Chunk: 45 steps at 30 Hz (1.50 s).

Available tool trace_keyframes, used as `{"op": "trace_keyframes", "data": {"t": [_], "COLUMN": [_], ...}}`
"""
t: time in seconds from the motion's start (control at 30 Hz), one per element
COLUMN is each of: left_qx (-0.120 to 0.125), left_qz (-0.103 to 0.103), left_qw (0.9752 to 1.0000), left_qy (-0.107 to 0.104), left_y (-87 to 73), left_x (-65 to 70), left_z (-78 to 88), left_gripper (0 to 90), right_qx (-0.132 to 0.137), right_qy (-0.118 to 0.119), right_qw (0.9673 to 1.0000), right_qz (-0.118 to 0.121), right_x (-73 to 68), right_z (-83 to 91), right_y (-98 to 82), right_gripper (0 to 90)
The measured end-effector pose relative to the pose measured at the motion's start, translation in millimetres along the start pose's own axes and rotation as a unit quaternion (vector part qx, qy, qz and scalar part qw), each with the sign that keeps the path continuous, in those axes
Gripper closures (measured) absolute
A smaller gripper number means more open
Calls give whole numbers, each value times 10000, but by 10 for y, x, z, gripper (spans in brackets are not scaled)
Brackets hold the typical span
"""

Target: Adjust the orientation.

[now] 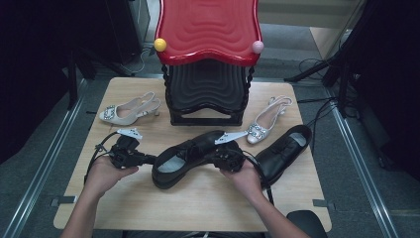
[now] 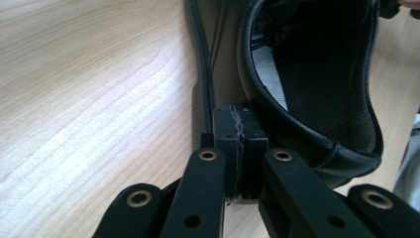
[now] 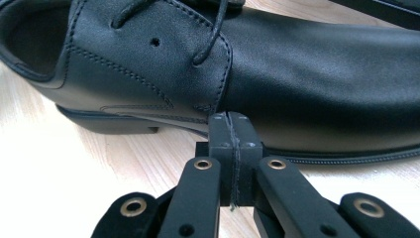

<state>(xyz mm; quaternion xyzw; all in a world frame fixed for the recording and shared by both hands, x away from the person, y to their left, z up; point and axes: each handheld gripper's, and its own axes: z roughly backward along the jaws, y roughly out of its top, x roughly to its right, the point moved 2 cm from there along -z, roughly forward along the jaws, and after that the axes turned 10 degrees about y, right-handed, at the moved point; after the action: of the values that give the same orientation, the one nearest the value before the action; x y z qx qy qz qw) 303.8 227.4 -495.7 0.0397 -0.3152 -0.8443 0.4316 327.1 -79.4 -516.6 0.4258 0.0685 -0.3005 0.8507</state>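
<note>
A black leather lace-up shoe lies on the wooden table, heel toward the front left. My left gripper is shut with nothing between its pads. In the left gripper view its tip rests against the shoe's heel rim. From the other side my right gripper is also shut and empty. In the right gripper view its tip meets the shoe's side just above the sole, below the laces.
A second black shoe lies at the right. One silver slingback shoe sits at the back left and another at the back right. A red seat stacked over a black one stands at the far edge.
</note>
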Motion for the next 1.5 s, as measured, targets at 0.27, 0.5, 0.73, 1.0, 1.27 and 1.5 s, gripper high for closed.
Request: {"op": "trace_keyframes", "data": {"t": [0.27, 0.5, 0.73, 1.0, 1.27, 1.5], "left_qx": [16, 230, 103, 28, -28, -40], "left_qz": [-174, -27, -95, -138, -152, -138], "left_qw": [9997, 9996, 9998, 9998, 9999, 9999], "left_qy": [-160, 159, 168, 104, 23, -51], "left_y": [12, 101, 162, 152, 100, 58], "left_x": [23, -15, 34, 119, 181, 247], "left_z": [-42, -116, -272, -275, -251, -245], "left_gripper": [899, 893, 893, 900, 900, 900], "right_qx": [74, 130, 123, 111, 87, 21], "right_qy": [-39, 8, 131, 198, 227, 214], "right_qw": [10000, 9999, 9998, 9997, 9996, 9997], "right_qz": [-26, 31, 101, 134, 121, 147], "right_x": [39, -52, -168, -193, -161, -134], "right_z": [4, 34, 1, -32, -36, -35], "right_y": [26, -8, -60, -49, -23, 11], "right_gripper": [900, 900, 900, 900, 900, 900]}}
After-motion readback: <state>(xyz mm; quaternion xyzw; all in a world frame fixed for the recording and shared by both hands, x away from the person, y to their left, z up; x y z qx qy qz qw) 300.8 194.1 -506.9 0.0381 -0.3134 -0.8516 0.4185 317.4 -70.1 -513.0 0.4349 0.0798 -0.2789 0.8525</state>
